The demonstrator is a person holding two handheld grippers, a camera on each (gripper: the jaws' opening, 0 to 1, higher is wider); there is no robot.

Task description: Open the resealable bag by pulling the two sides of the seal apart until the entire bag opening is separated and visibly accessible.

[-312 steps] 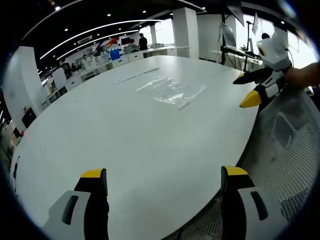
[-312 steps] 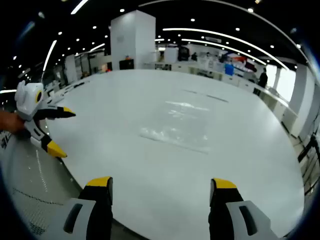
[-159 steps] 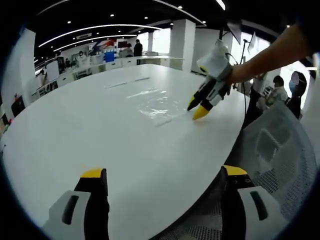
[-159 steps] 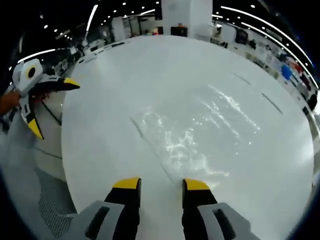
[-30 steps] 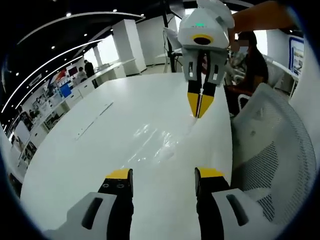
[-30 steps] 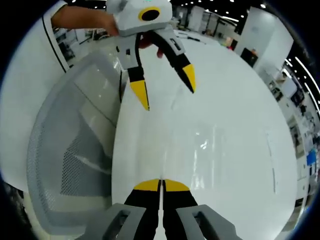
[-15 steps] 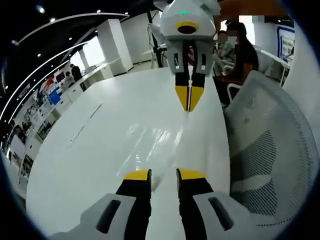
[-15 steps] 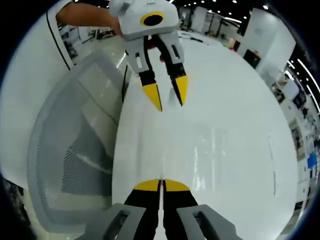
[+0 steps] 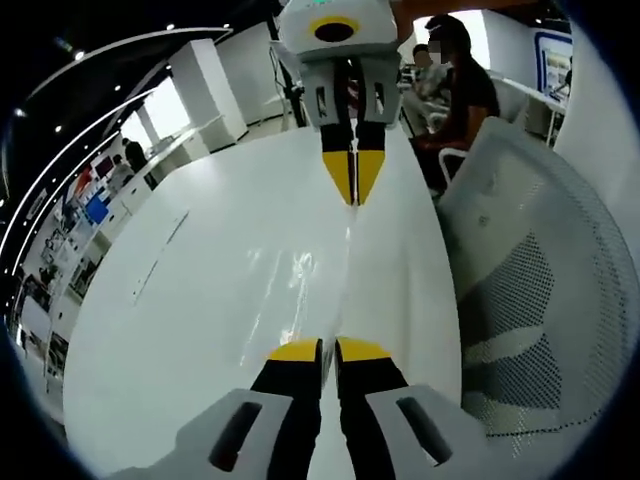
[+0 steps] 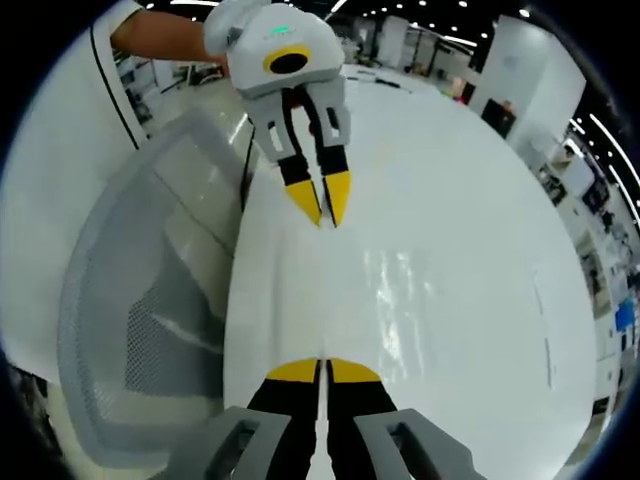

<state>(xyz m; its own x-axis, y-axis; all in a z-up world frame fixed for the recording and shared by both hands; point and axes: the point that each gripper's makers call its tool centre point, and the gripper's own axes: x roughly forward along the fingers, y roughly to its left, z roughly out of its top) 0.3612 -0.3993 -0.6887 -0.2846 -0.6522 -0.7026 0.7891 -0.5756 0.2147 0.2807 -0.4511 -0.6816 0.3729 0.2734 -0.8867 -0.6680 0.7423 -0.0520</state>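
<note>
Open-plan office, big white table (image 9: 200, 300) with a mesh chair (image 9: 530, 300) at its edge. The clear resealable bag (image 9: 300, 290) lies flat near that edge, between the two grippers, visible mostly as glare. Left gripper (image 9: 327, 350) has its jaws pinched together at the bag's near end; right gripper (image 10: 322, 370) is pinched at the opposite end. Can't confirm film between either pair. Bag looks light, limp and slippery. Best hold is probably the lips just above the seal, one side each.
</note>
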